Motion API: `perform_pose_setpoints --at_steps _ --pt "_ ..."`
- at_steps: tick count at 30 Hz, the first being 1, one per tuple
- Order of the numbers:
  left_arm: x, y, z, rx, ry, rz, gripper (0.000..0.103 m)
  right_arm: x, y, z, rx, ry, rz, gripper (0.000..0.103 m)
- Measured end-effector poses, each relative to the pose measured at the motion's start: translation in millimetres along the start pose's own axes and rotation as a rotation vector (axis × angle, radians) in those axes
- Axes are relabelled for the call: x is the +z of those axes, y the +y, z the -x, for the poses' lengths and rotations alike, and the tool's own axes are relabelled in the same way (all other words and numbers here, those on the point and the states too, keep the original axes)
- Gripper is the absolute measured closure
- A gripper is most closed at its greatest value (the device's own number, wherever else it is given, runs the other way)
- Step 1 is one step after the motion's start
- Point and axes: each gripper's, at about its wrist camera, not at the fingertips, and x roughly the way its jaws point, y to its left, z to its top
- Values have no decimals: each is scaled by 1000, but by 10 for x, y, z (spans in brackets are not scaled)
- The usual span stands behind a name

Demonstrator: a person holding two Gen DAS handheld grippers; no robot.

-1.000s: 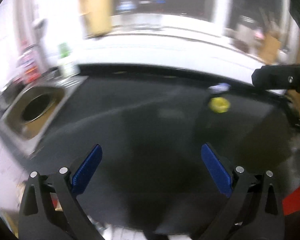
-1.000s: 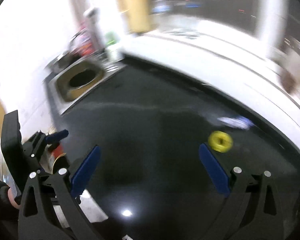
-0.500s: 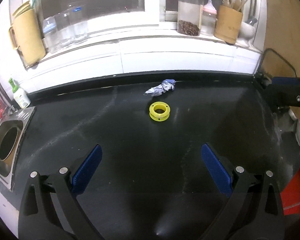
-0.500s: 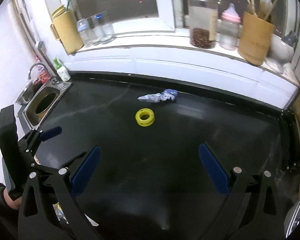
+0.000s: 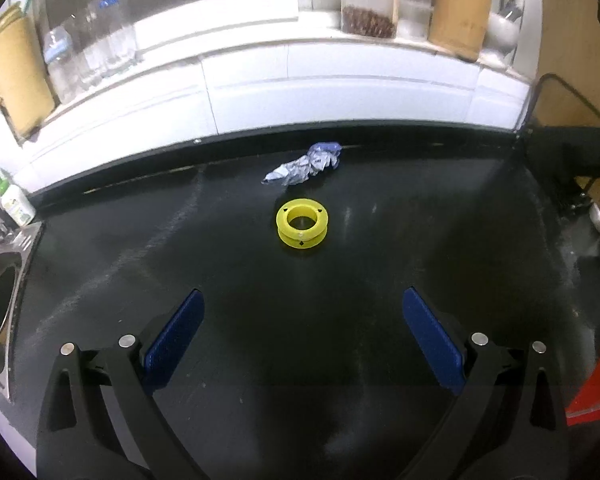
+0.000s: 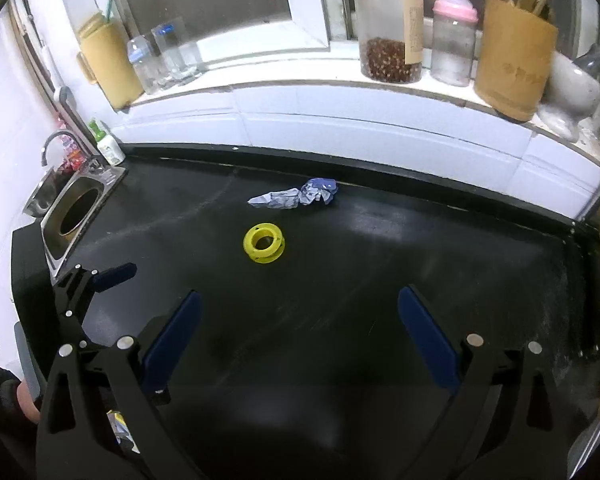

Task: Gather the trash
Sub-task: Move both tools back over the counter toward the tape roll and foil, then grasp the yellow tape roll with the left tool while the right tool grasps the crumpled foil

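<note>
Nearest the cameras, the left gripper (image 5: 302,332) hangs over the black counter (image 5: 220,264) with its blue pads spread wide and nothing between them. The right gripper (image 6: 298,334) is the same: jaws wide apart, empty, above the bare dark surface. In the right view the left gripper shows at the lower left edge, beside the metal sink (image 6: 74,216).

Further out, near the middle of the counter, a yellow ring (image 5: 302,227) like an empty tape spool lies flat. Just beyond it, close to the back edge of the counter, lies a crumpled wrapper (image 5: 306,166), white and blue, stretched out sideways. The two are near each other but not touching.

Behind them runs a white tiled ledge holding clear bottles (image 6: 156,56), a jar (image 6: 390,24) with dark red contents, a pink-capped bottle (image 6: 454,36) and a tan utensil holder (image 6: 514,60).

The step in hand looks like the approach: neither piece of trash is picked up yet. The left gripper seems lined up with the ring, so the next move probably calls for reaching forward and down, then closing across the ring's rim. The wrapper is light and may slide toward the wall if nudged.
</note>
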Motion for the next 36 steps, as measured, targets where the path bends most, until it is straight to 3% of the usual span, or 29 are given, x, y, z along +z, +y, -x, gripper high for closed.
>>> perform_pose_setpoints --at_steps 16,26,29,31,32,34,35,36 --pt "326 171 -1359 -56 72 18 7 822 -293 -1743 99 139 28 8" --pt "388 170 -1595 -70 40 -28 7 1073 -388 -2533 131 168 -45 8" --pt "379 151 -1585 -62 27 -44 11 1018 -367 -2620 172 187 -56 19" --pt "371 127 -1556 -67 24 -60 17 1006 -333 -2596 192 182 -49 34" --pt "371 107 -1543 -72 23 -69 24 1006 -325 -2590 206 187 -50 39" --pt "381 70 -1503 -85 24 -85 42 1014 -276 -2551 228 190 -37 62" --pt "392 69 -1488 -90 28 -85 48 1027 -239 -2532 227 193 -23 68" --pt "399 77 -1479 -101 36 -76 48 1029 -211 -2515 227 192 -15 72"
